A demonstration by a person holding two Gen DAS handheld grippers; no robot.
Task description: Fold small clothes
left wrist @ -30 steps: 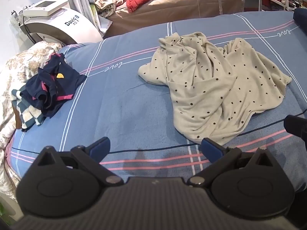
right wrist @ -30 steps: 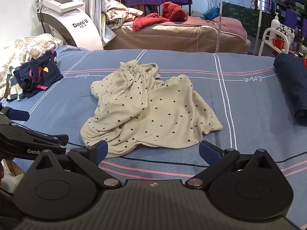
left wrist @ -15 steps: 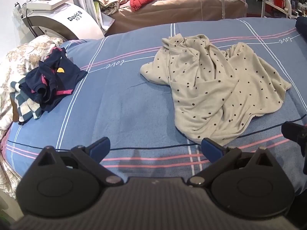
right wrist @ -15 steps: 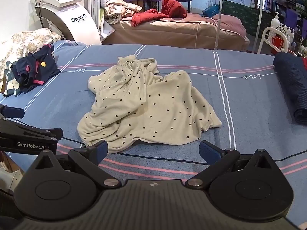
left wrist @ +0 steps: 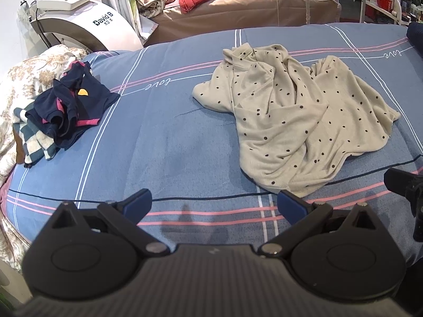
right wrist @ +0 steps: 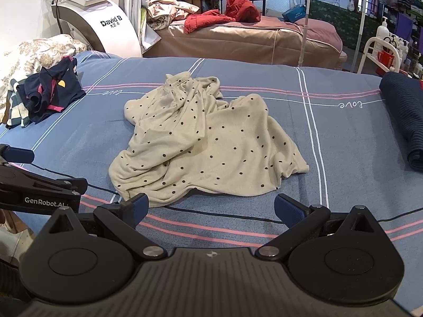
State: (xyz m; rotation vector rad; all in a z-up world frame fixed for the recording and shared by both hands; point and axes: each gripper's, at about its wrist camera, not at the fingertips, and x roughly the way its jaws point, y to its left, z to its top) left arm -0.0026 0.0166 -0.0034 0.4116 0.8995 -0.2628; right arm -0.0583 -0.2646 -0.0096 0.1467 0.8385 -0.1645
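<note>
Left gripper [left wrist: 214, 204] and right gripper [right wrist: 211, 206] spread wide, crumpled dotted shirt [right wrist: 201, 142] ahead; rolled navy cloth [right wrist: 404, 116] fully visible only rightward

Dark rolled fabric [right wrist: 404, 116] cut by right edge, checked cloth [left wrist: 31, 142] mostly buried under navy garment [left wrist: 71, 105]

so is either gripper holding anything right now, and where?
Nothing held. Left gripper and right gripper both open, short of the polka-dot garment lying crumpled on the bed.
</note>
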